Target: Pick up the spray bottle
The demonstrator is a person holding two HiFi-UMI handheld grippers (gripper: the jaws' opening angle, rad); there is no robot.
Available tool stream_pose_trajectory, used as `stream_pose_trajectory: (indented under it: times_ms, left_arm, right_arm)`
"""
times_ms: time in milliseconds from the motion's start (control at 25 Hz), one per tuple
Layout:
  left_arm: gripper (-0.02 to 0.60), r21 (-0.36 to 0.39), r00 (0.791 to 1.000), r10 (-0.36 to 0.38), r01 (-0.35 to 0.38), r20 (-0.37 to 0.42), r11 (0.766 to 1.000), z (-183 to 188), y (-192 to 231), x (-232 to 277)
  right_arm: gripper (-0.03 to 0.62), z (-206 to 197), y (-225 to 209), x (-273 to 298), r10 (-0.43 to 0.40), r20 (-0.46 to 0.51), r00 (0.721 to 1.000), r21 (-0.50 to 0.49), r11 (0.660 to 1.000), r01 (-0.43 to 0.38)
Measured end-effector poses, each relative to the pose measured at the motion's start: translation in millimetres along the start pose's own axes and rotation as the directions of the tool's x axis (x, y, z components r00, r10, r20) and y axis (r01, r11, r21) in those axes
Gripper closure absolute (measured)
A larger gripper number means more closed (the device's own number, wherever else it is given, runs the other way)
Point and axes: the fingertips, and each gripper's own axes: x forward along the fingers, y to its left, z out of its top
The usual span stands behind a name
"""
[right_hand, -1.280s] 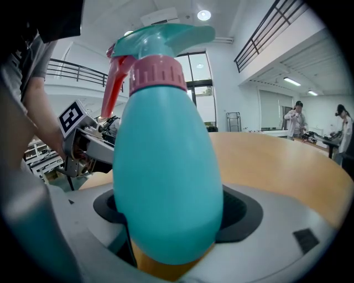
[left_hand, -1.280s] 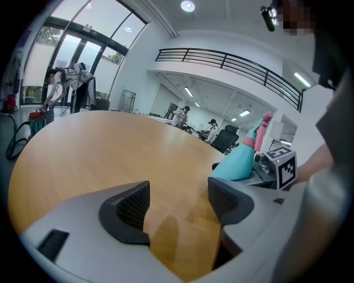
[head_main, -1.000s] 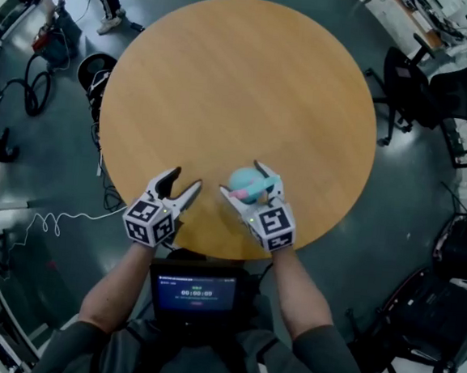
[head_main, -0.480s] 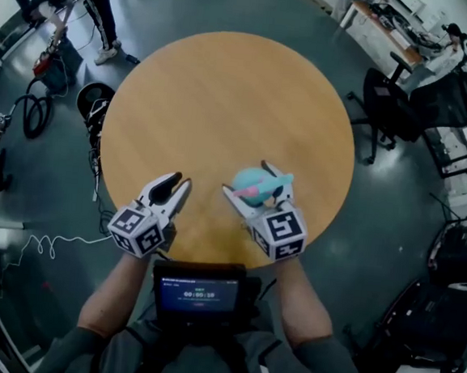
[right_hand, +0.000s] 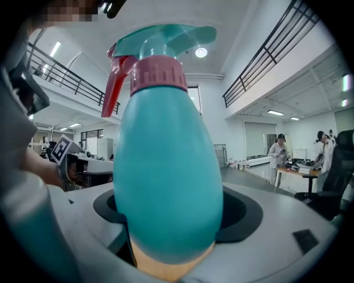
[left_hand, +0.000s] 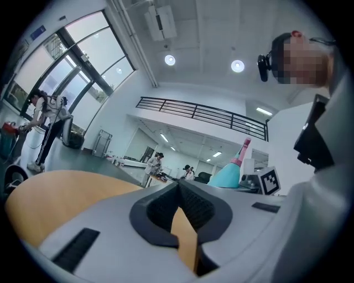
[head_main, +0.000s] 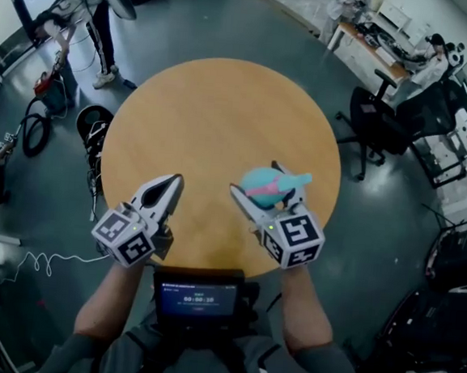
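The spray bottle (right_hand: 166, 166) is teal and egg-shaped, with a pink collar, a teal nozzle and a red trigger. My right gripper (head_main: 267, 189) is shut on its body and holds it upright above the round wooden table (head_main: 223, 116). The bottle (head_main: 264, 184) hangs over the table's near right part. It also shows at the right in the left gripper view, as the teal bottle (left_hand: 229, 174). My left gripper (head_main: 168, 188) is shut with nothing between its jaws, raised above the table's near left edge.
A screen (head_main: 198, 294) sits at the person's chest. Black office chairs (head_main: 377, 121) stand to the table's right. A person (head_main: 91, 3) stands at the far left. Cables (head_main: 36, 116) lie on the grey floor.
Both grippers have risen above the table, the right one carrying the bottle up. The left gripper's jaws have gone from open to shut.
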Motion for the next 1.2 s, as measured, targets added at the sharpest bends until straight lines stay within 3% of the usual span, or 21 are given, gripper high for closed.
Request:
stream_pose_trajectory:
  times_ms: [400,560,760,880,1040,1200]
  left_arm:
    - [0.586,0.101,0.998,0.046,-0.041,-0.045,0.994,25.6,-6.8,-2.8]
    - [0.586,0.098,0.998,0.036,-0.030,-0.053,0.995,32.3,-9.4,-1.0]
    - [0.586,0.104,0.998,-0.027,0.033,-0.058,0.994,41.7,-32.2,1.2]
    - [0.586,0.128,0.996,-0.056,0.063,-0.063,0.990,45.5,-40.1,5.9]
    - [0.586,0.147,0.996,-0.068,0.076,-0.062,0.986,45.9,-40.2,14.5]
    - [0.586,0.143,0.990,-0.118,0.128,-0.079,0.981,41.2,-52.4,27.8]
  right_arm:
    - [0.152,30.8,8.4,-12.6,-0.001,0.038,0.999,-0.006,1.000,0.001]
    - [0.152,37.8,13.3,-17.5,0.008,0.028,1.000,-0.011,1.000,-0.008]
    - [0.152,43.7,13.0,-31.3,-0.022,0.000,1.000,-0.045,0.999,0.022]
    - [0.152,58.4,10.9,-41.2,-0.021,0.017,1.000,-0.008,1.000,0.022]
    - [0.152,72.6,9.1,-56.1,-0.068,-0.014,0.998,-0.101,0.993,0.067]
    - [0.152,73.4,13.6,-67.0,-0.091,-0.014,0.996,-0.094,0.992,0.089]
